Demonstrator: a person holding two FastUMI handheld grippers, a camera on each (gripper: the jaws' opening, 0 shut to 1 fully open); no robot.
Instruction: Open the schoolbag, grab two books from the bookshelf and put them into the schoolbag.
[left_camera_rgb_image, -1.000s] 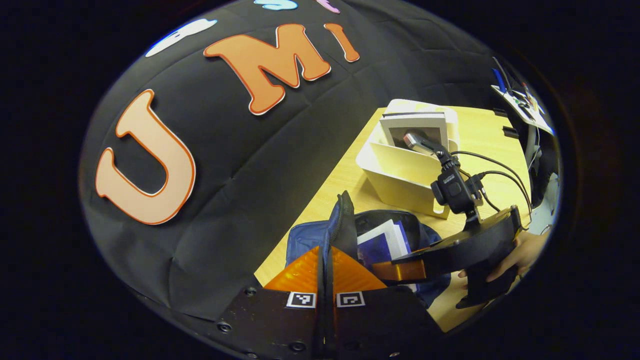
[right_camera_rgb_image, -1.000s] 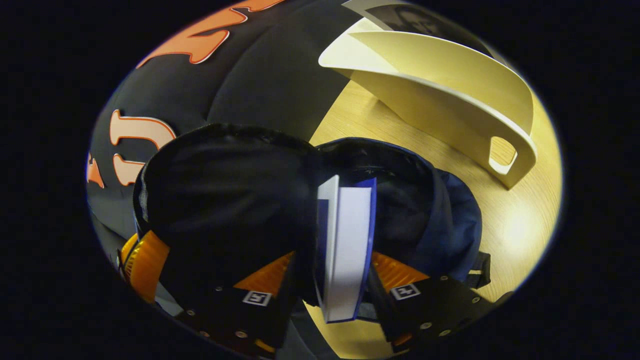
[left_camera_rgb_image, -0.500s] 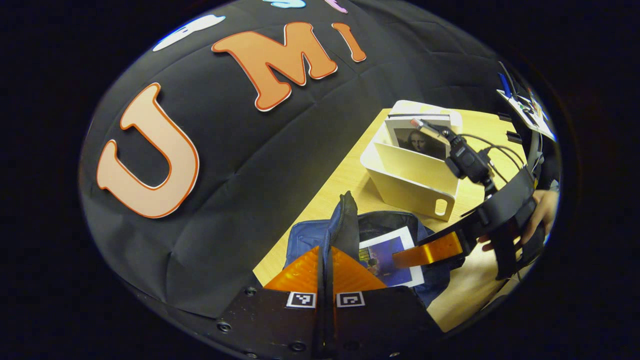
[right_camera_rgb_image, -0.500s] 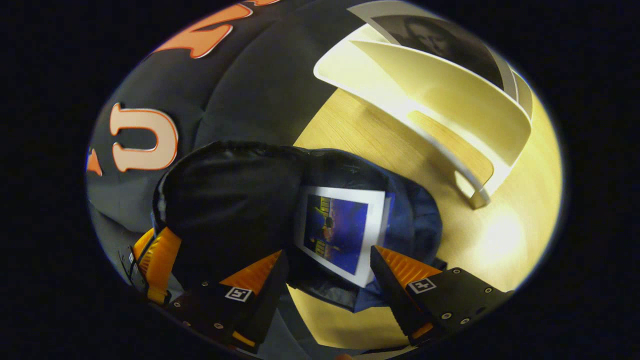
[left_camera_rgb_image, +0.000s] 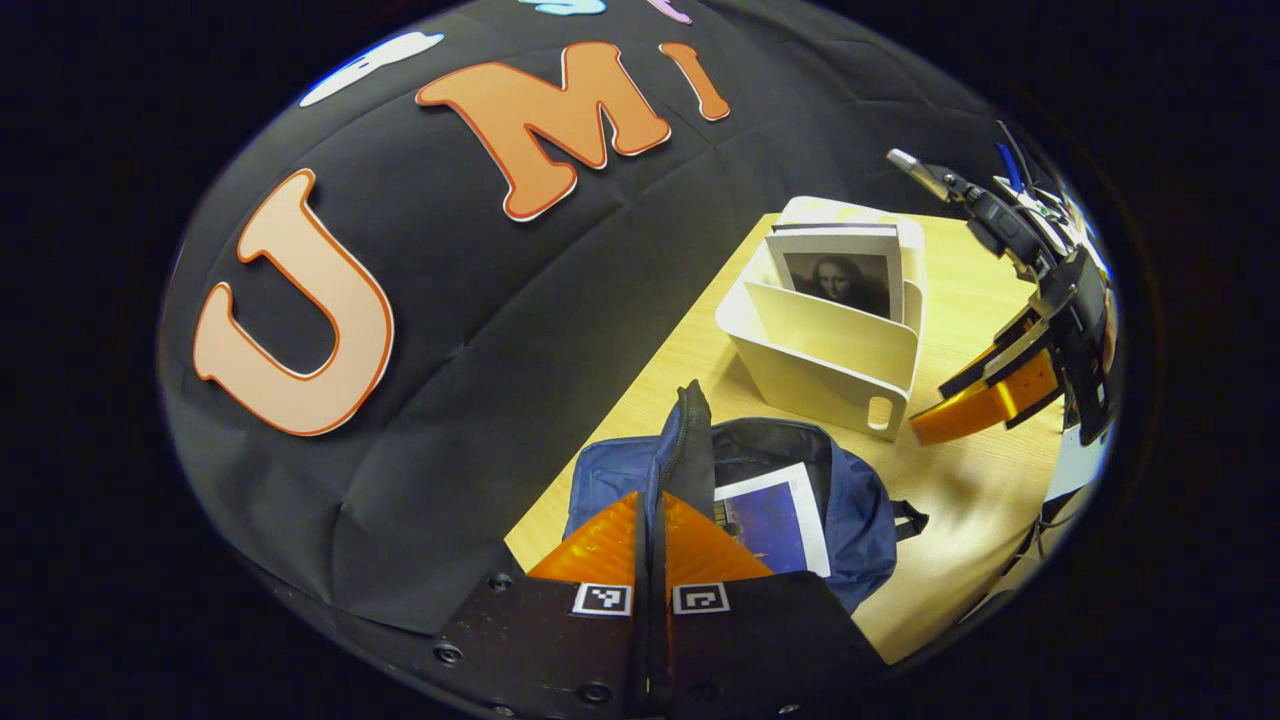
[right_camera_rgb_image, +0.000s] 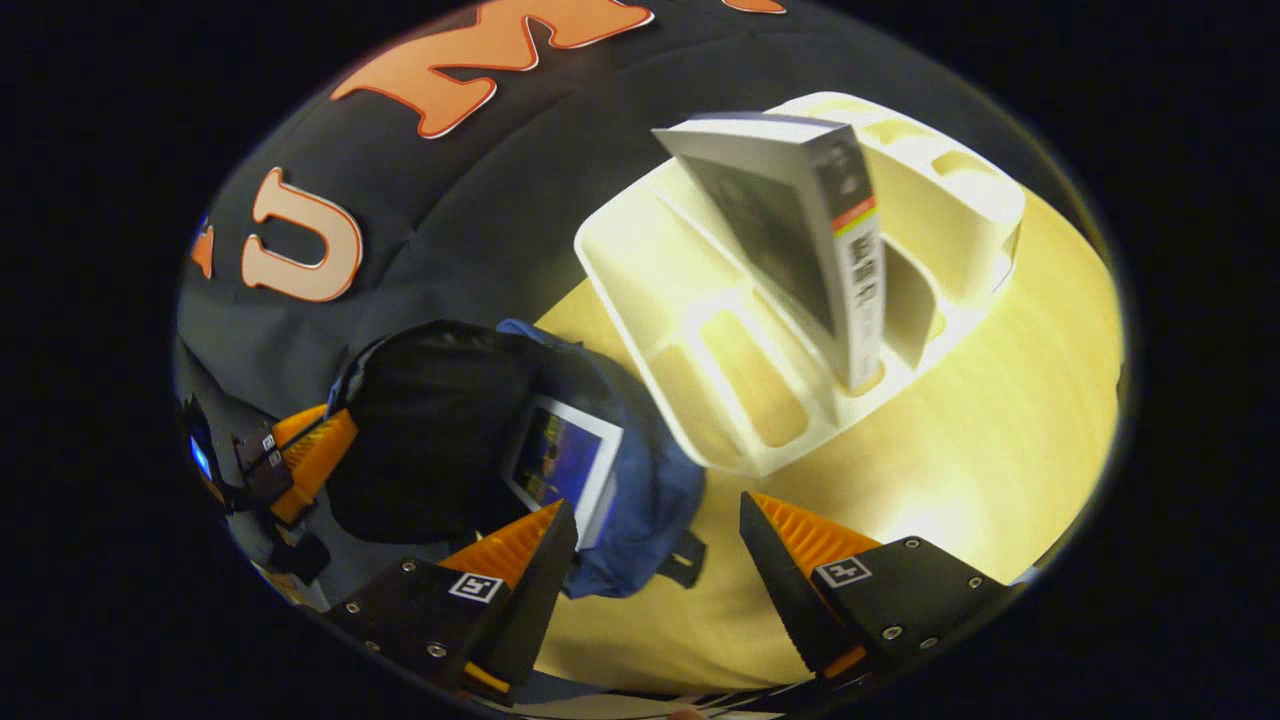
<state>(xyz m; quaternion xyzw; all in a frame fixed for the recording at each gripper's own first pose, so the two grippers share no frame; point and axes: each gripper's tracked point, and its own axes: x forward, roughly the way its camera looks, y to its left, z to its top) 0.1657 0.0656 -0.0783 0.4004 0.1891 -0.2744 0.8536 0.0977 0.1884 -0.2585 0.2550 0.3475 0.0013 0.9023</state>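
1 book is already lodged in the schoolbag on the tabletop. Book 2 stands upright in the bookshelf, up and ahead of the right tongs, which are released and nearer. The left tongs are clenched on the bag flap, holding it open.

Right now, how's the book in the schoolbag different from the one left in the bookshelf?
The book in the schoolbag lies tilted with its blue cover facing up; the book in the bookshelf stands nearly upright, showing a dark portrait cover. The first sits inside the schoolbag; the second leans in a slot of the bookshelf. Both have white borders.
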